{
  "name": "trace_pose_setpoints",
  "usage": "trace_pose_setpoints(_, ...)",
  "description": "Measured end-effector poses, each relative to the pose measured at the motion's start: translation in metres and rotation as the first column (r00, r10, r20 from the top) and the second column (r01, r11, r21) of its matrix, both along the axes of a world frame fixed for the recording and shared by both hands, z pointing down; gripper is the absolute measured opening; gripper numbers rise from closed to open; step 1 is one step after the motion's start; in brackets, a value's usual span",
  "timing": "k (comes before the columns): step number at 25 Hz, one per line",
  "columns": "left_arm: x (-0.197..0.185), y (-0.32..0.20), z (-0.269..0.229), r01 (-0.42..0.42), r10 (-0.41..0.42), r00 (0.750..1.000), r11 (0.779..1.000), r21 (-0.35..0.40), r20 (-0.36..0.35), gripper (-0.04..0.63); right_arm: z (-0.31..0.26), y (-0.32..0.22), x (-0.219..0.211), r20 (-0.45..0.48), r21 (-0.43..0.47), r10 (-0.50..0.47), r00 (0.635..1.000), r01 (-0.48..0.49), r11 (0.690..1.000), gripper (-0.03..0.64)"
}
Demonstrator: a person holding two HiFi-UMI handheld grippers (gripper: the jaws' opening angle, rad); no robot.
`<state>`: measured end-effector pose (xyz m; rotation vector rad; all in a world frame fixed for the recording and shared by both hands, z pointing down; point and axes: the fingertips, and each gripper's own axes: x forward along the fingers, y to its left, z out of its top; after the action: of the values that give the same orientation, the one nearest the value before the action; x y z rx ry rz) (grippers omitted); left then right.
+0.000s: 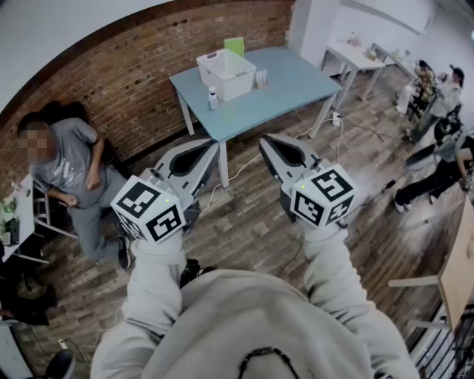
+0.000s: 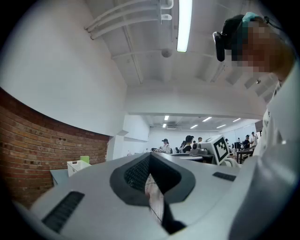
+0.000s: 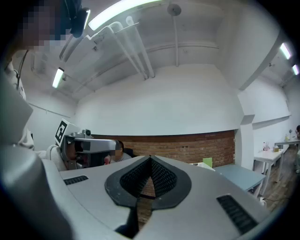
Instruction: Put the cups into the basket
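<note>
While the cups are standing just beside the white basket on the blue desk, probably light, slick and best gripped across the wall, the left hand-held gripper and right hand-held gripper are hovering closed and empty, well short of the desk.

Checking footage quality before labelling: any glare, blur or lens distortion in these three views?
Head view: sharp, evenly lit, but the brick wall bows and the table skews. Left gripper view: ceiling lamp blows out, corners dark. Right gripper view: same dark rim, strip lamp glares.
</note>
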<state>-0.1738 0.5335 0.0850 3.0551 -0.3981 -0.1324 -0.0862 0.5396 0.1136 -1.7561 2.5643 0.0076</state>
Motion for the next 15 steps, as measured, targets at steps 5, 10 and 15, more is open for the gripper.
trace_pose_setpoints(5, -0.003, 0.004, 0.001, 0.007, -0.007, 1.000, 1.000, 0.001, -0.001, -0.005, 0.000, 0.007, -0.006, -0.002, 0.007, -0.008, 1.000, 0.008, 1.000, 0.009)
trace_pose_setpoints(10, -0.003, 0.003, 0.005, 0.020, -0.020, 1.000, 1.000, 0.009, 0.014, -0.005, 0.001, 0.010, -0.005, 0.011, 0.009, -0.022, 1.000, 0.022, 1.000, 0.011)
trace_pose_setpoints(15, -0.009, 0.007, 0.000, 0.031, -0.033, 0.999, 0.999, 0.034, 0.034, -0.005, -0.004, 0.019, -0.003, 0.031, 0.032, -0.031, 0.999, 0.030, 0.999, 0.011)
